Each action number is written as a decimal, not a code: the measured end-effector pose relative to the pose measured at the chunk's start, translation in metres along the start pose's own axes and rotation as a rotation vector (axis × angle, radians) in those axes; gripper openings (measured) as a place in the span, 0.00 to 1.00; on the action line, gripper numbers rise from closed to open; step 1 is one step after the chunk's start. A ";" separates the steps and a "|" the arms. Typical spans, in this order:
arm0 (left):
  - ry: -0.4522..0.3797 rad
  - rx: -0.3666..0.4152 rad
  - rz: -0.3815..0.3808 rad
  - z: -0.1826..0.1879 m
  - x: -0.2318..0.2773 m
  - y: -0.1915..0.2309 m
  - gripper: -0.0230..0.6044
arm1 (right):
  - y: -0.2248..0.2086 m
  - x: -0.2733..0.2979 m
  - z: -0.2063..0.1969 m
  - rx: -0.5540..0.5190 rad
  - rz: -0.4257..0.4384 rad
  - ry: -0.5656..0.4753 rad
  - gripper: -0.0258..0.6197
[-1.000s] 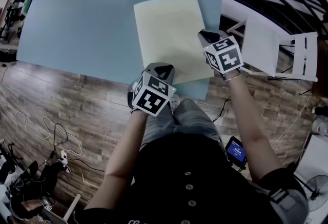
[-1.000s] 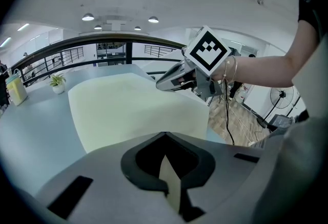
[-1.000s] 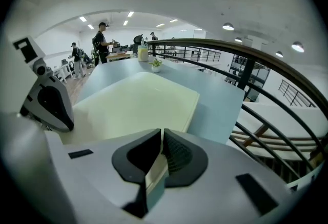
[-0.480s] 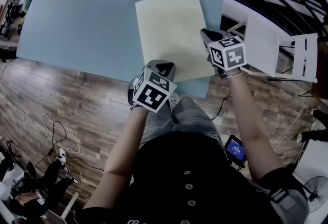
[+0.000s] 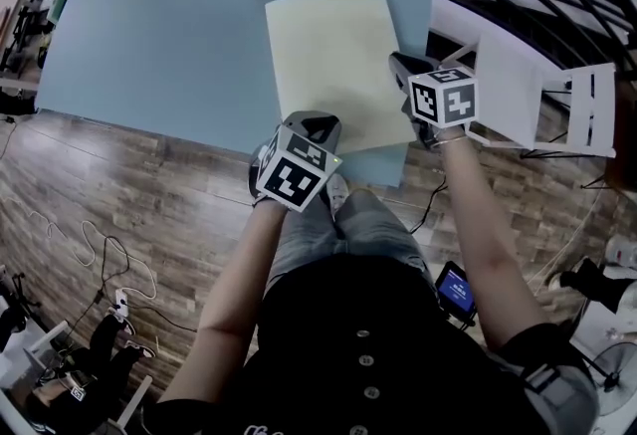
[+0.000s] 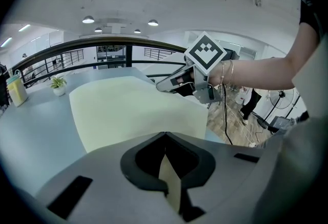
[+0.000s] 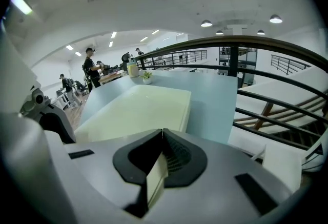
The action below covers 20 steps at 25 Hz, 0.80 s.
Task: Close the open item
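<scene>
The flat pale yellow paper folder [image 5: 333,65] is laid on the big blue table [image 5: 149,35], close to its near right corner. Its near edge is pinched by the left gripper [image 6: 165,136], whose jaws are squeezed tight on one thin sheet. Its right side is pinched by the right gripper [image 7: 163,131], whose jaws have just been closing and are pressed on a thicker bit. If one side is pulled harder, the sheet could be bent or torn. If it is tugged sideways, the folder could be slid off the table.
</scene>
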<state>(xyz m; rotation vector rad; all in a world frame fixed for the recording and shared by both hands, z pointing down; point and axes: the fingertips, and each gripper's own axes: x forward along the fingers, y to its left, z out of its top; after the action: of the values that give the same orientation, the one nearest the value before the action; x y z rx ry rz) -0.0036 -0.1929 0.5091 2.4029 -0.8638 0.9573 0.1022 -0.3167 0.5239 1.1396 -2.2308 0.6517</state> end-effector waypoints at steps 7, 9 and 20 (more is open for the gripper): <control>-0.021 0.005 0.021 0.004 -0.001 -0.003 0.07 | -0.002 -0.004 -0.001 -0.034 -0.030 -0.021 0.05; -0.029 -0.016 0.022 0.006 -0.003 -0.001 0.07 | -0.001 -0.005 -0.001 -0.045 -0.029 -0.005 0.05; -0.047 -0.094 0.010 0.005 -0.016 0.006 0.07 | 0.022 -0.029 0.001 -0.009 0.046 -0.073 0.05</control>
<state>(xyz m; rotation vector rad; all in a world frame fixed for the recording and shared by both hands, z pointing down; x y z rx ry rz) -0.0149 -0.1937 0.4950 2.3521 -0.9176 0.8477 0.0980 -0.2898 0.5002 1.1281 -2.3251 0.6273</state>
